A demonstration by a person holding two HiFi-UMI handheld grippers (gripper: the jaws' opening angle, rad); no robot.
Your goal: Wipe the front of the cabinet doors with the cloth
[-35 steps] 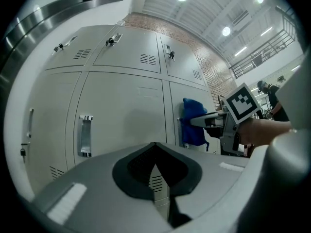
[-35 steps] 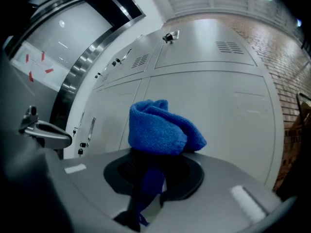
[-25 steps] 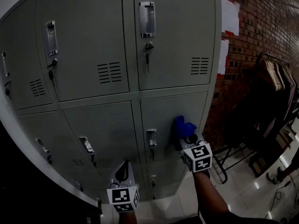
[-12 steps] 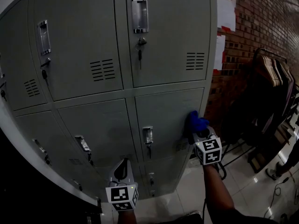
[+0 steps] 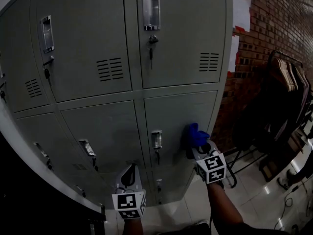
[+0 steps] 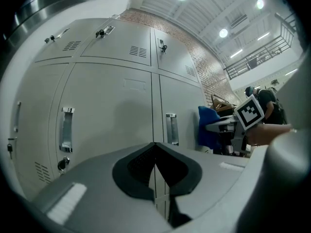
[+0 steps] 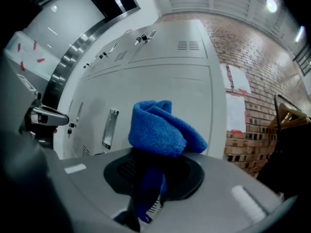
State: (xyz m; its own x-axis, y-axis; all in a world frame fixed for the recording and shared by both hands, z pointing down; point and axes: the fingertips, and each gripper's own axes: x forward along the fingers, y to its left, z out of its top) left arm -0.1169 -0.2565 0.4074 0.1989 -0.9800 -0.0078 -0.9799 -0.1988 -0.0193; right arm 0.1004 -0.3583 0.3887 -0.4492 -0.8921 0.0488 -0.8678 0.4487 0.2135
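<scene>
The grey metal cabinet (image 5: 98, 38) has several locker doors with recessed handles. A blue cloth (image 5: 195, 135) is bunched in my right gripper (image 5: 194, 144), which is shut on it and holds it against the lower right door (image 5: 176, 109), right of that door's handle (image 5: 156, 139). The right gripper view shows the cloth (image 7: 163, 127) bulging above the closed jaws of the right gripper (image 7: 148, 188). My left gripper (image 5: 129, 170) hangs low before the bottom doors, shut and holding nothing. In the left gripper view, the left gripper (image 6: 155, 166) points at the doors and the cloth (image 6: 208, 126) shows at the right.
A brick wall (image 5: 279, 23) with white paper sheets (image 5: 240, 16) stands right of the cabinet. A rack of clothes hangers (image 5: 288, 82) and its metal frame stand beside it on the glossy tiled floor (image 5: 254, 190). Keys hang in the upper locks (image 5: 151, 45).
The right gripper swept the cloth right to the door's edge, then back left and slightly down. The left gripper stayed where it was.
</scene>
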